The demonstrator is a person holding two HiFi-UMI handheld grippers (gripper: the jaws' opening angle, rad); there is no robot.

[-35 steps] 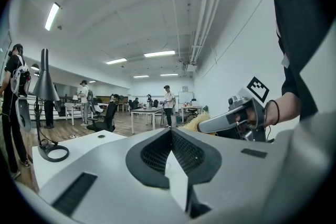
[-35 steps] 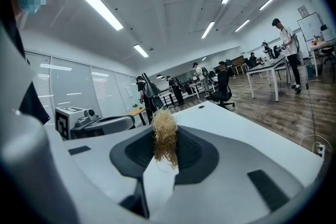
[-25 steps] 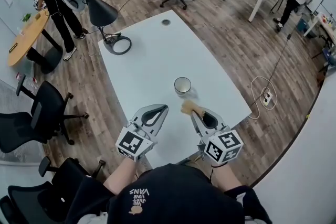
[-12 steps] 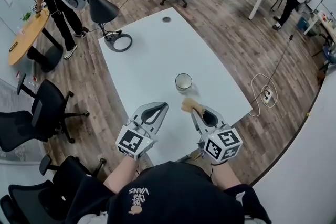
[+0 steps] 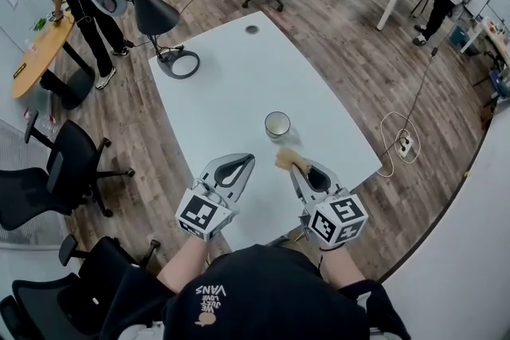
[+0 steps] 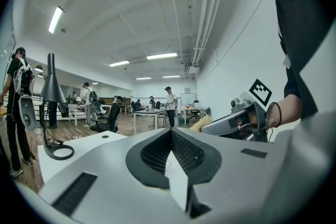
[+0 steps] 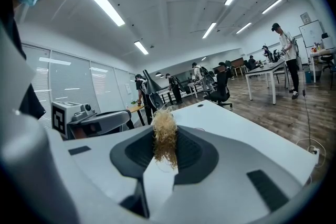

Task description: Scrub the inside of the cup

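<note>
so the white table (image 5: 231, 84) filled the middle of the head view, with a black desk lamp (image 5: 151, 12) standing at its left edge, further away. both grippers hung over the near end of the table, side by side and apart from each other. the left gripper (image 5: 243, 163) had its jaws pressed together with nothing between them. the right gripper (image 5: 293, 169) was clamped on a tan fibrous scrubber (image 7: 165, 136), and the frizzy tuft stuck out past the jaw tips. the cup (image 5: 277, 125) sat upright on the table just beyond the right gripper, mouth up, touched by neither gripper. the scrubber's tip was near the cup but outside it.
</note>
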